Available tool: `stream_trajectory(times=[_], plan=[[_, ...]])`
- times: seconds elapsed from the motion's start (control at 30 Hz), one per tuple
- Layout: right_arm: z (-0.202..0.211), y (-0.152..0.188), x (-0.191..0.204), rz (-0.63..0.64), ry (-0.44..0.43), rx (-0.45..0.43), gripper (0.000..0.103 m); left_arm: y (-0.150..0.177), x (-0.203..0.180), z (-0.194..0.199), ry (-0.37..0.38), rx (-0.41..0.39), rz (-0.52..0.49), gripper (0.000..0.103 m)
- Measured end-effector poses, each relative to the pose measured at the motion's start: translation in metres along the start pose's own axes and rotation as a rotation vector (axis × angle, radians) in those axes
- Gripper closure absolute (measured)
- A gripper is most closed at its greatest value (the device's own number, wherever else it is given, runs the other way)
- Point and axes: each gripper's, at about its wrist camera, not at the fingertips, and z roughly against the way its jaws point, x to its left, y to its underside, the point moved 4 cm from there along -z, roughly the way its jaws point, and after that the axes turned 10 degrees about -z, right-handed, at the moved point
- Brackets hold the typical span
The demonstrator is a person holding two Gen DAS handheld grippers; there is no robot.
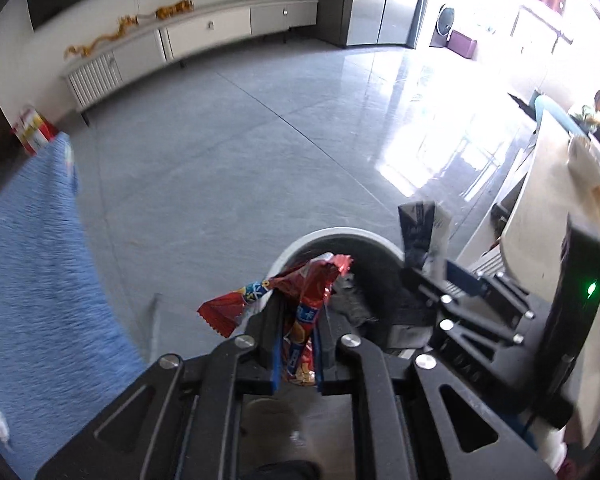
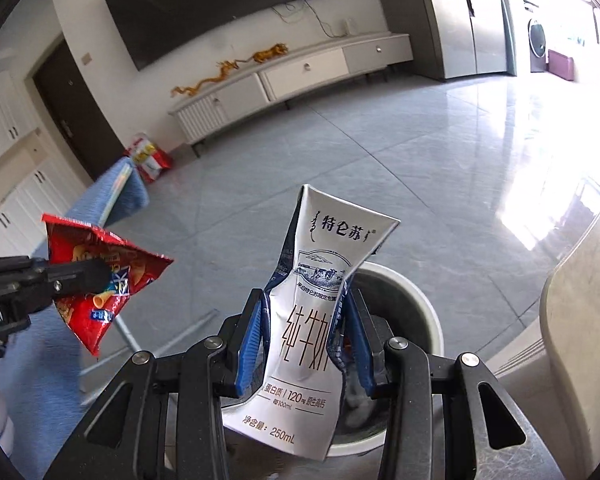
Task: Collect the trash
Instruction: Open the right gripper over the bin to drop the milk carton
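Pinched in our left gripper (image 1: 296,344), lower centre, the red wrapper (image 1: 300,292) hangs over the bin (image 1: 340,236) for dropping; right of it, our right gripper (image 2: 304,344) squeezes the milk carton (image 2: 320,300) above the same rim.

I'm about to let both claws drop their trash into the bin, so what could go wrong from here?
1. The red snack wrapper in the left claw hangs near the bin's rim; being light, it may flutter onto the floor.
2. The crushed milk carton in the right claw sticks up tall and could tip over the rim.
3. Both claws crowd one bin opening and might bump.
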Motion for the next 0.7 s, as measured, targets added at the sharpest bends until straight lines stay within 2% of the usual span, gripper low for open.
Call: stream_trajectory(times=[0.1, 0.17, 0.2, 0.4, 0.57, 0.7], plan=[[-0.013, -0.002, -0.005, 0.013, 0.045, 0.018, 0.061, -0.004, 0.004, -0.009, 0.057, 0.003, 0.050, 0.073], [-0.017, -0.001, -0.009, 0.007, 0.063, 0.029, 0.058, -0.005, 0.008, -0.008, 0.076, -0.005, 0.072, 0.060], [-0.017, -0.001, -0.010, 0.001, 0.065, 0.029, 0.058, -0.005, 0.009, -0.006, 0.080, -0.010, 0.075, 0.058], [-0.007, 0.004, -0.004, -0.016, 0.046, 0.021, 0.056, 0.005, 0.019, 0.008, 0.097, -0.036, 0.074, 0.056], [0.004, 0.007, 0.012, -0.009, 0.027, -0.003, 0.055, 0.008, 0.023, 0.017, 0.151, -0.057, 0.073, 0.056], [0.013, 0.012, 0.011, -0.003, 0.050, -0.013, 0.055, 0.005, 0.026, 0.021, 0.204, -0.063, 0.082, 0.056]])
